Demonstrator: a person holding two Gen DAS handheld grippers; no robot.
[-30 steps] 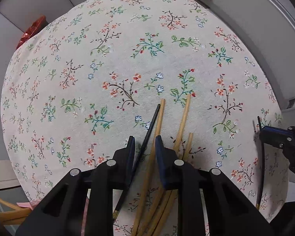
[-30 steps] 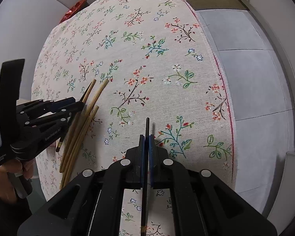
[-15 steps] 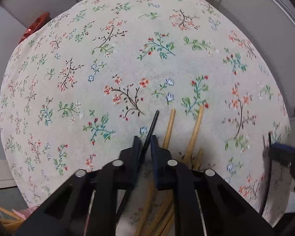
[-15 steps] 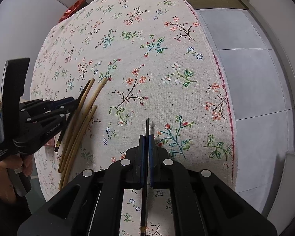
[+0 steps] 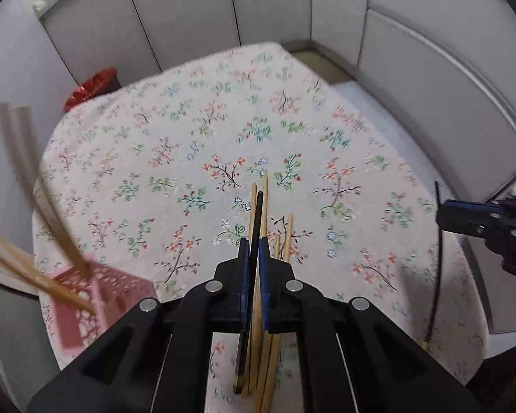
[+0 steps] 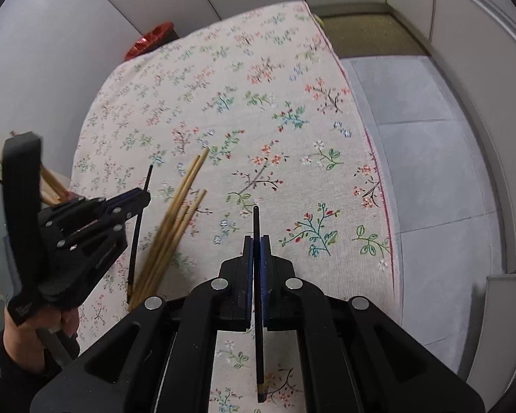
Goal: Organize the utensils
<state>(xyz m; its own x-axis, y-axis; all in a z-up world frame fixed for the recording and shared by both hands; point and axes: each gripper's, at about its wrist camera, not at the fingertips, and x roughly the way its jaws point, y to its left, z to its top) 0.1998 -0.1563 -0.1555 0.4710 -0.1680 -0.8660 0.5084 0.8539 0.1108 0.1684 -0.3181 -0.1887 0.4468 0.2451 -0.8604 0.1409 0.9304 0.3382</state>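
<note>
My left gripper (image 5: 253, 241) is shut on a black chopstick (image 5: 257, 216) and holds it above the floral tablecloth; it also shows in the right wrist view (image 6: 144, 194) with that chopstick (image 6: 137, 227). Several bamboo chopsticks (image 5: 264, 206) lie on the cloth under it, also seen in the right wrist view (image 6: 175, 220). My right gripper (image 6: 256, 239) is shut on a second black chopstick (image 6: 256, 222), raised over the cloth, and appears in the left wrist view (image 5: 443, 213) with its chopstick (image 5: 438, 261). A pink perforated basket (image 5: 96, 296) holds bamboo chopsticks (image 5: 38, 275) at the lower left.
The table (image 5: 189, 144) has a floral cloth; its right edge (image 6: 378, 172) drops to grey floor. A red object (image 5: 93, 86) sits past the far left corner. Grey cabinet walls stand behind and to the right.
My left gripper closed on the black chopstick and lifted it up off the bamboo bundle; the view pulled back and the pink basket came into sight. The right gripper held its chopstick steady.
</note>
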